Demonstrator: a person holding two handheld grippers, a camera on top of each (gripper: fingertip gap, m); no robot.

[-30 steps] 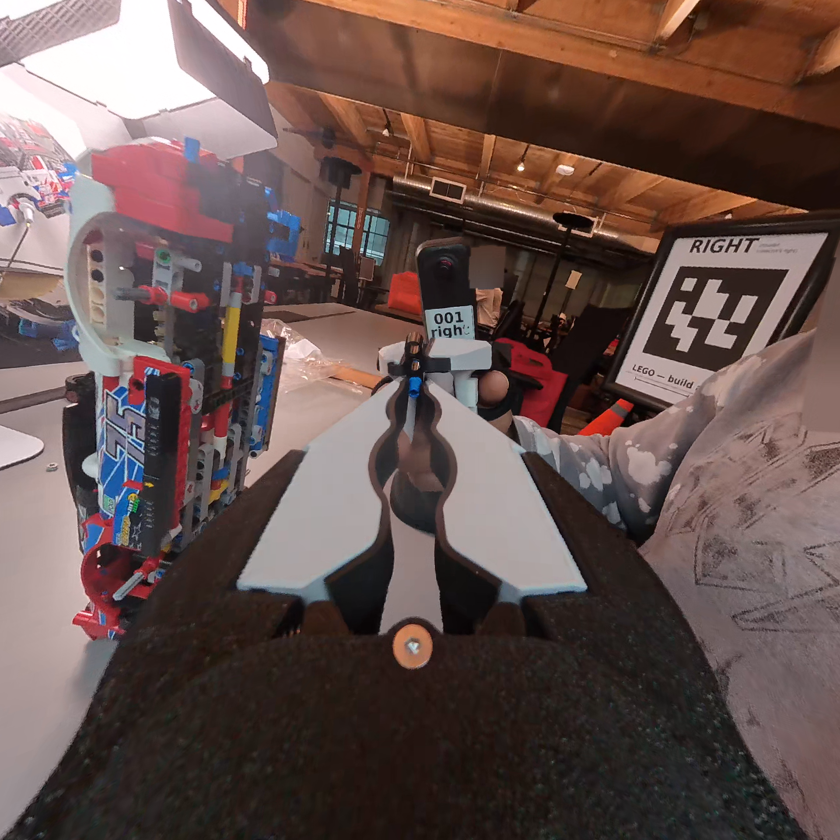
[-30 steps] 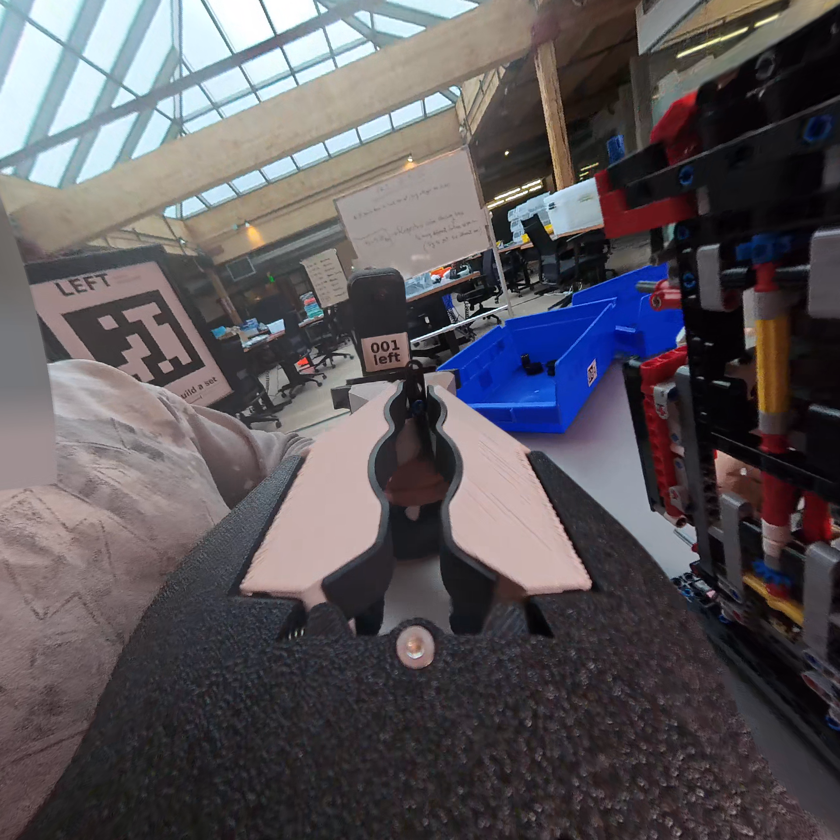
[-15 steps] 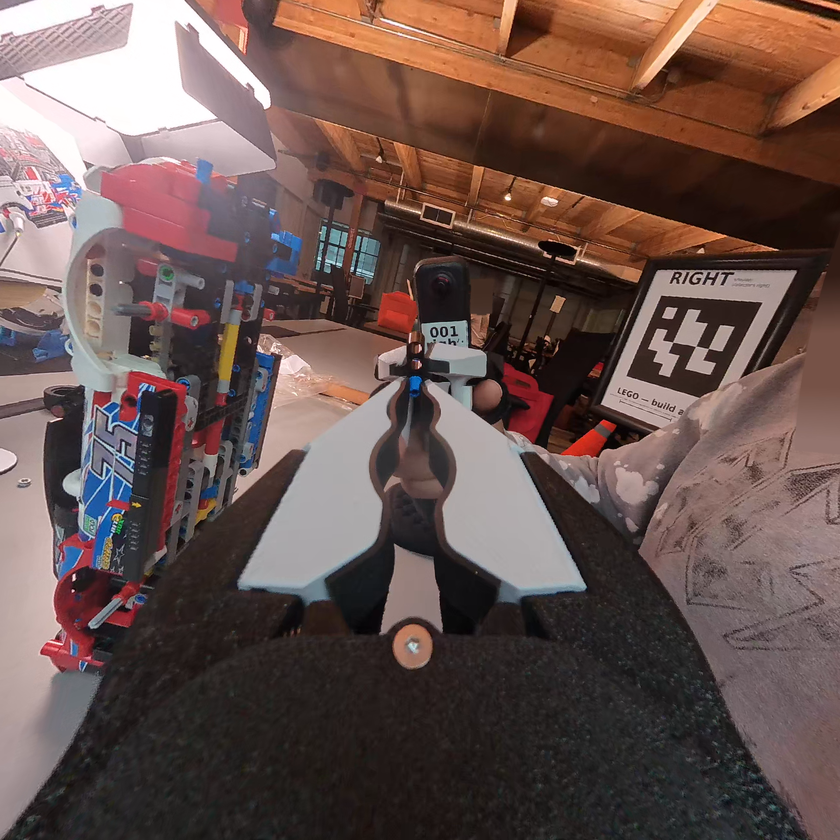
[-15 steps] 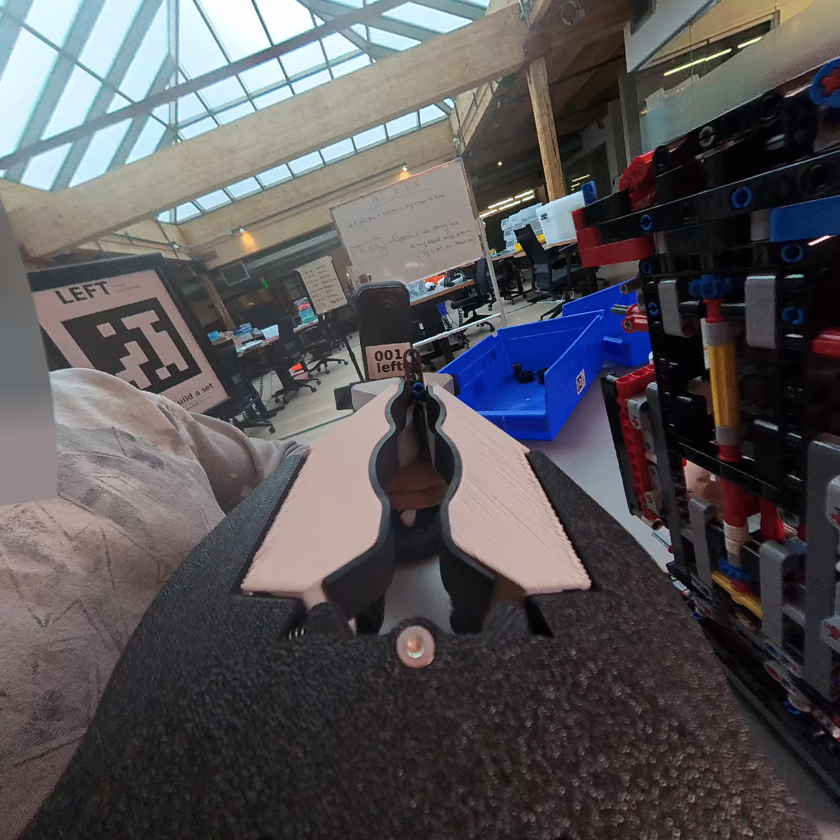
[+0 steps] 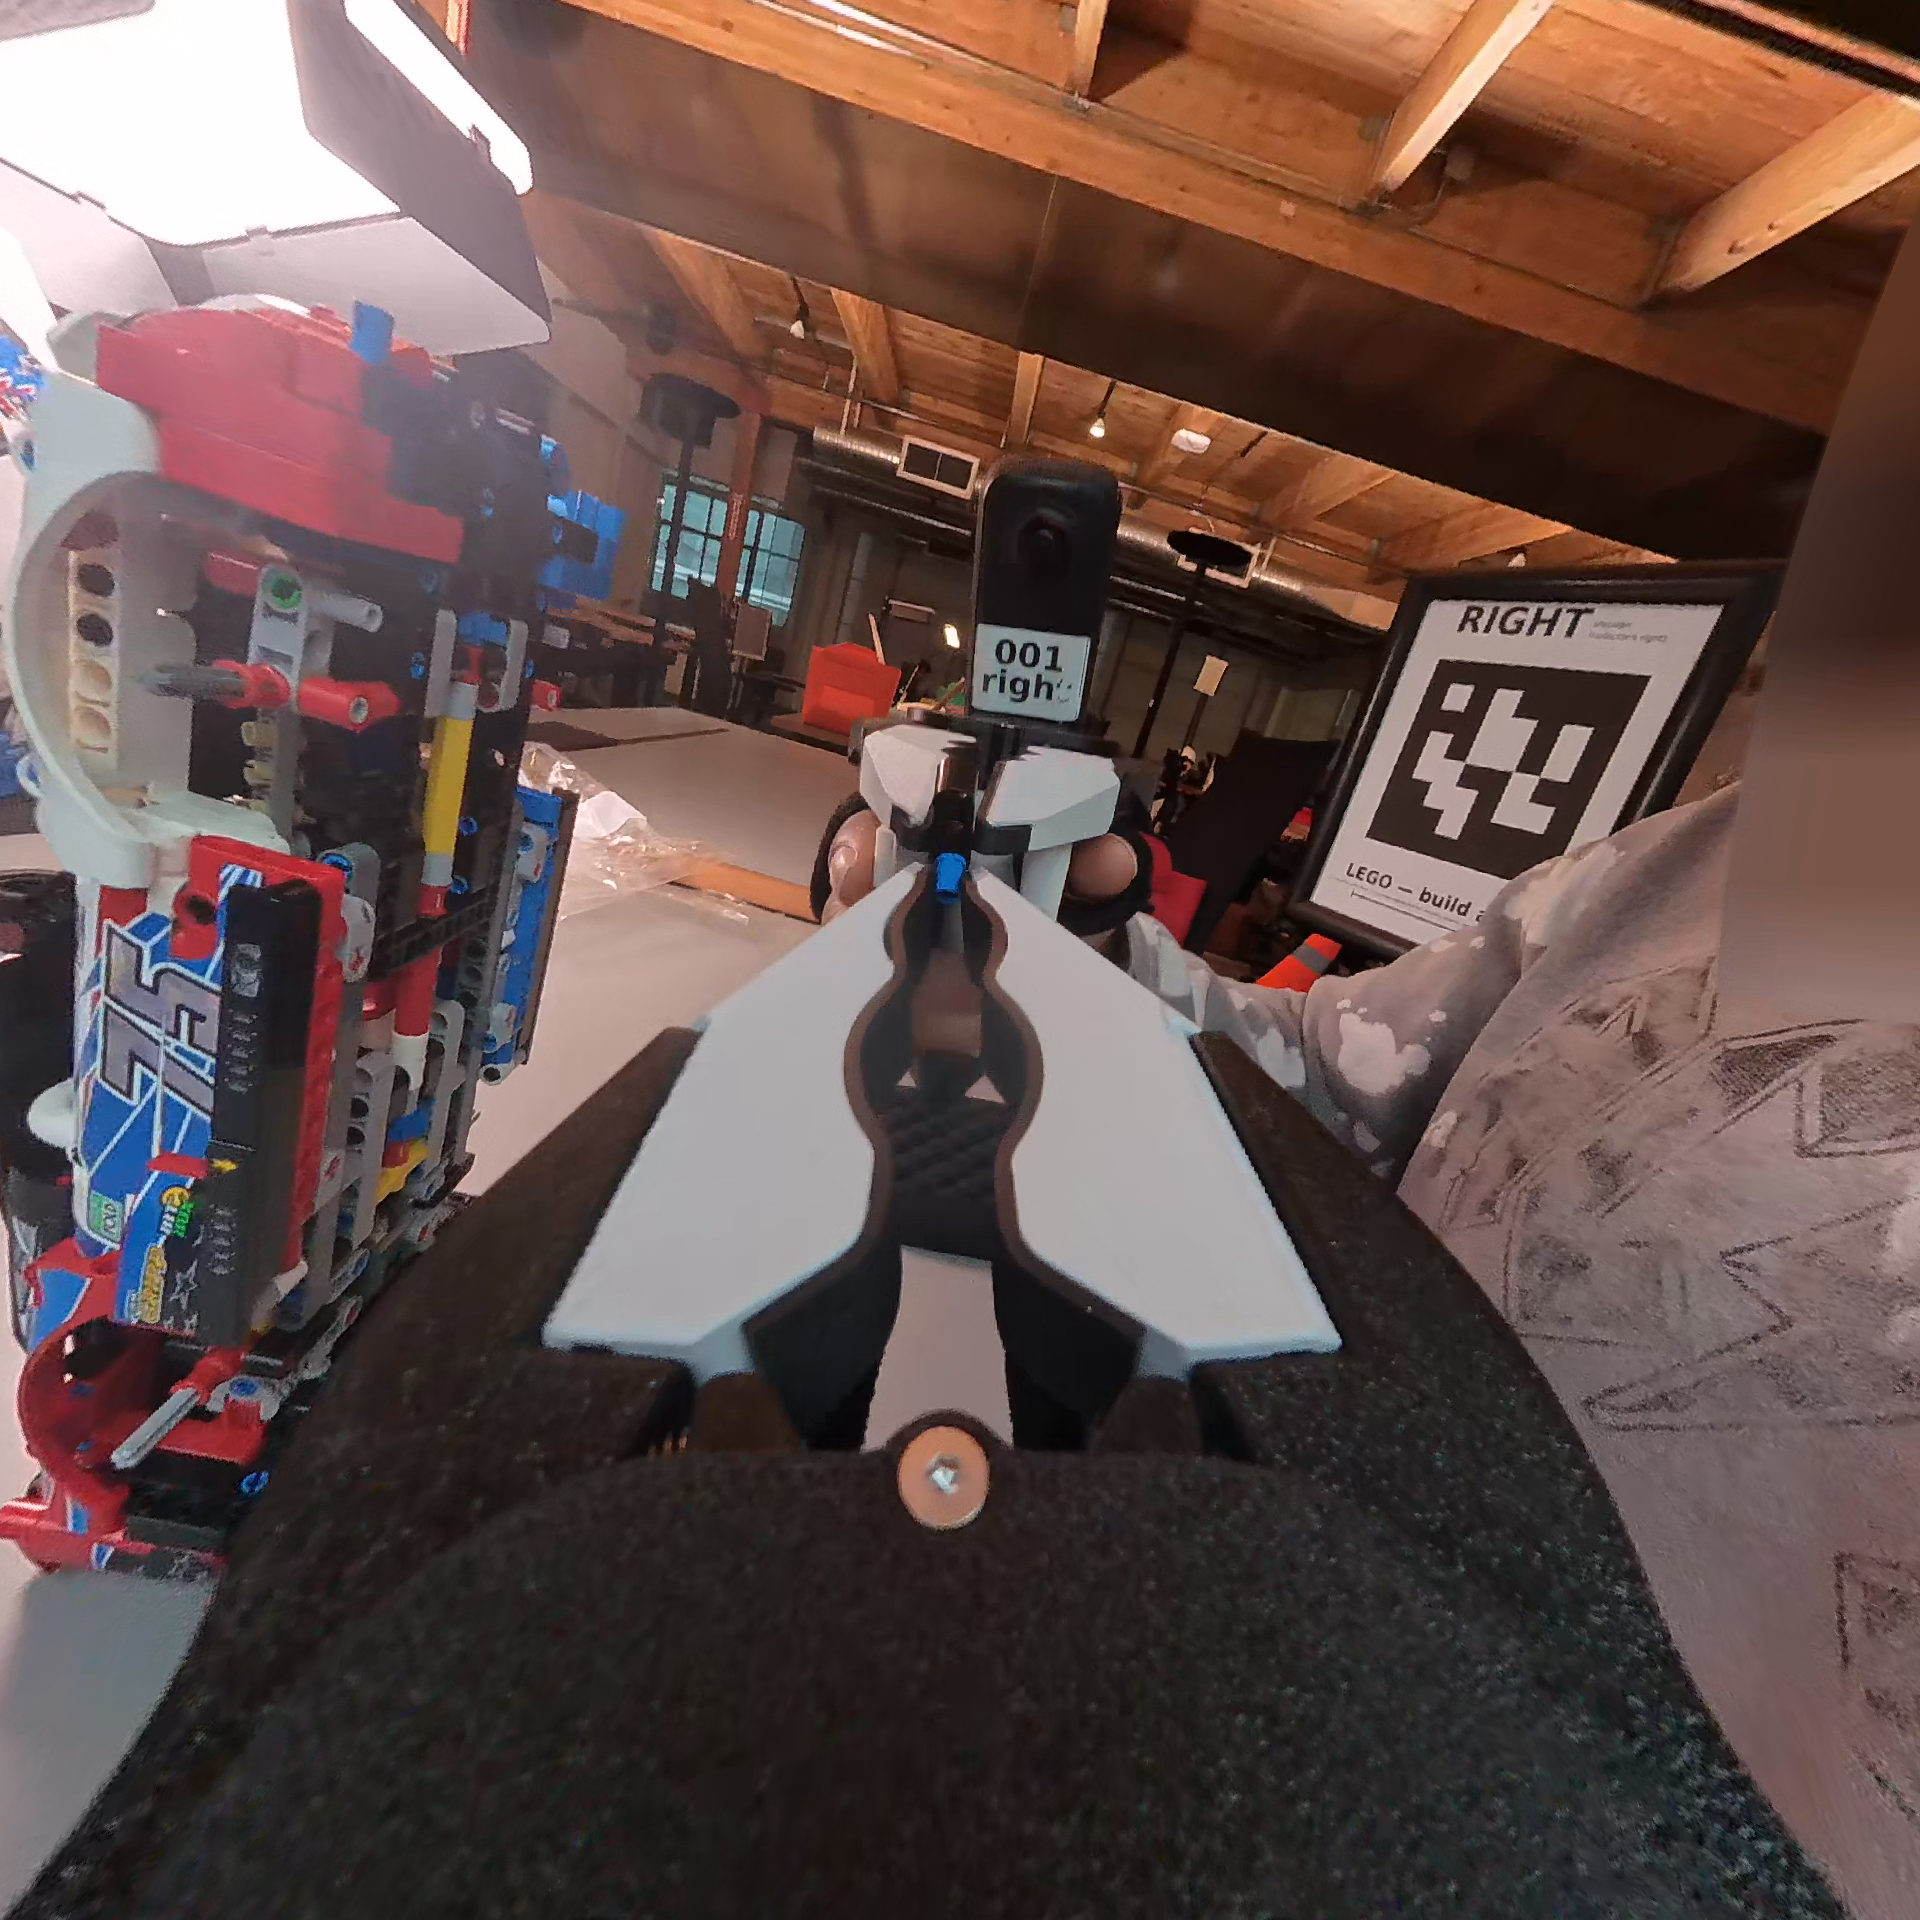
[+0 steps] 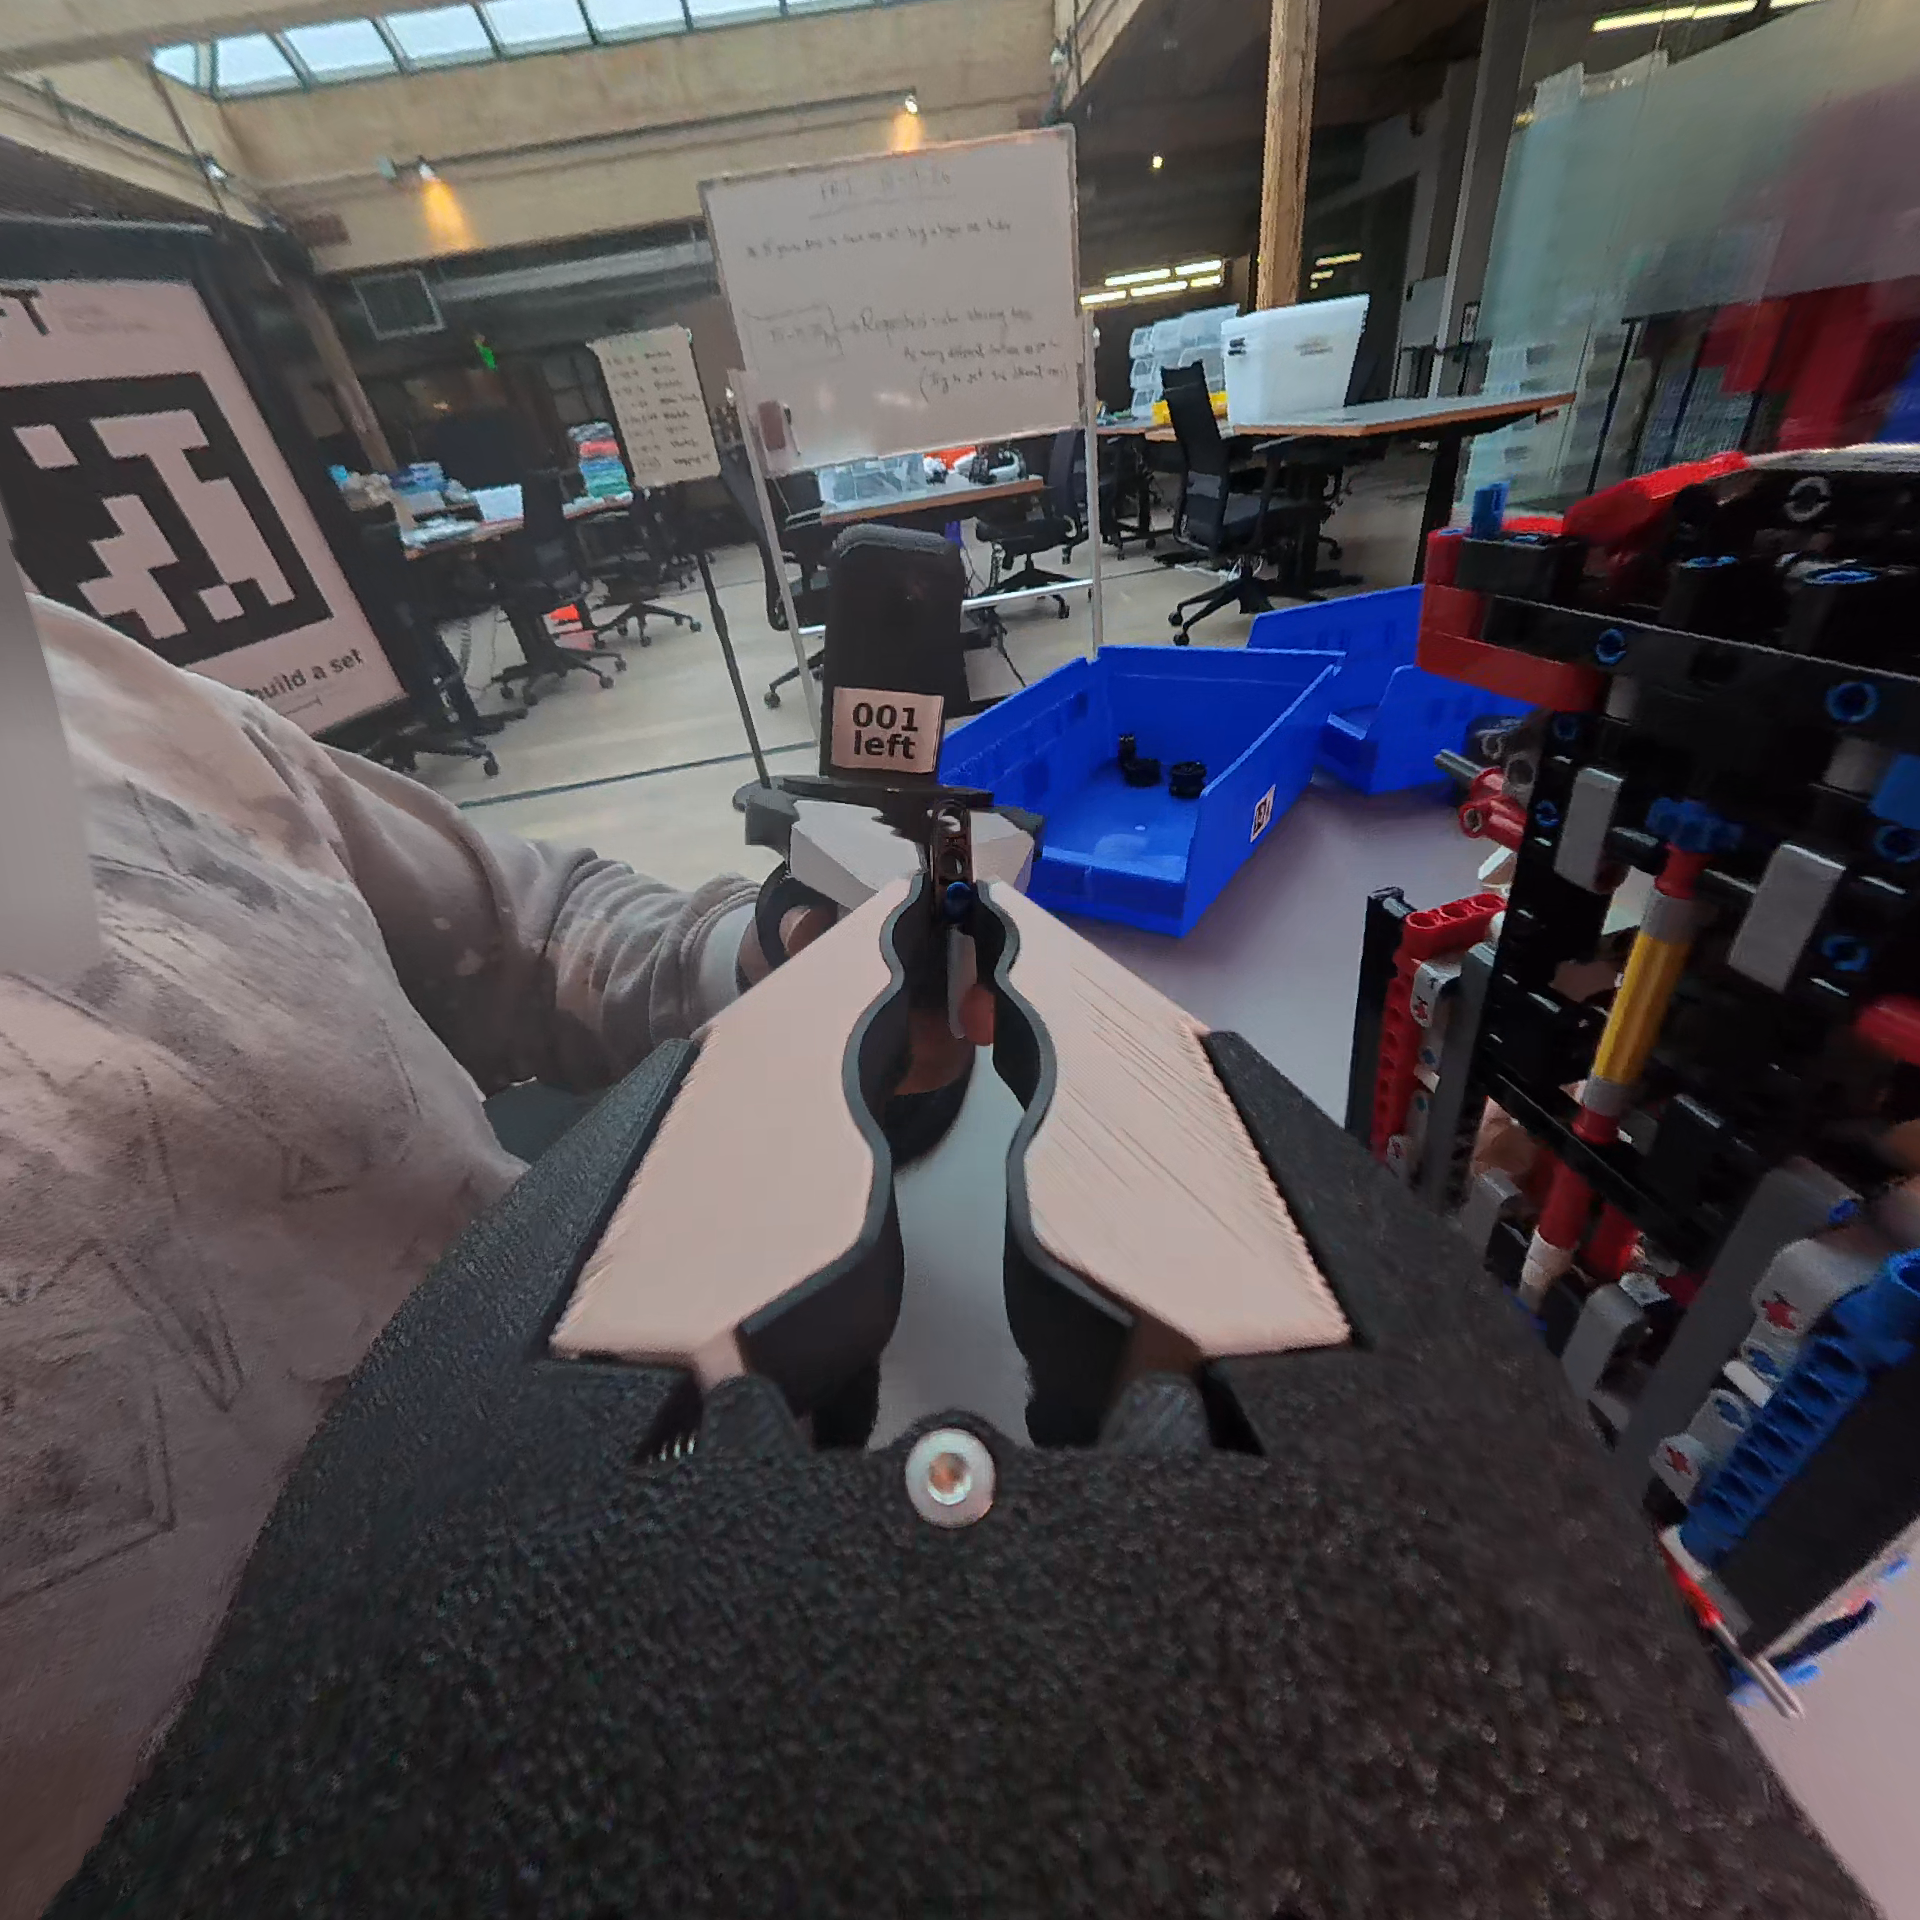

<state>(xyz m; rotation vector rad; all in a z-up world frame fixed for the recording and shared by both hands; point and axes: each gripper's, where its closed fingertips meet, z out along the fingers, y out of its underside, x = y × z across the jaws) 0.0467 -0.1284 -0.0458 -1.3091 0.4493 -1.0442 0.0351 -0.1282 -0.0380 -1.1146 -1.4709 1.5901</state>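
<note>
My two grippers face each other tip to tip above a grey table (image 5: 644, 966). My left gripper (image 5: 945, 883) is shut on a small black beam with a blue pin (image 5: 945, 868). My right gripper (image 6: 956, 899) is shut on the same small piece (image 6: 952, 847), which sticks up between the tips. The right gripper's white body (image 5: 1049, 800) shows just beyond in the left wrist view, and the left gripper's body (image 6: 831, 862) shows in the right wrist view. A tall red, blue, black and white brick model (image 5: 260, 831) stands upright to the side (image 6: 1662, 935).
Blue bins (image 6: 1143, 769) holding small black parts sit on the table behind the model. A person's patterned sleeve (image 5: 1558, 1039) lies alongside both grippers (image 6: 260, 987). Framed marker boards (image 5: 1507, 748) (image 6: 135, 499), a whiteboard (image 6: 894, 291) and a lamp (image 5: 260, 135) stand around. Clear plastic wrap (image 5: 644, 842) lies farther back. My two grippers' fingertips are within a few centimetres of each other.
Both grippers stay shut and tip to tip. The right wrist view has tilted down, so the skylight is gone and more table and bins show. The model has shifted only slightly.
</note>
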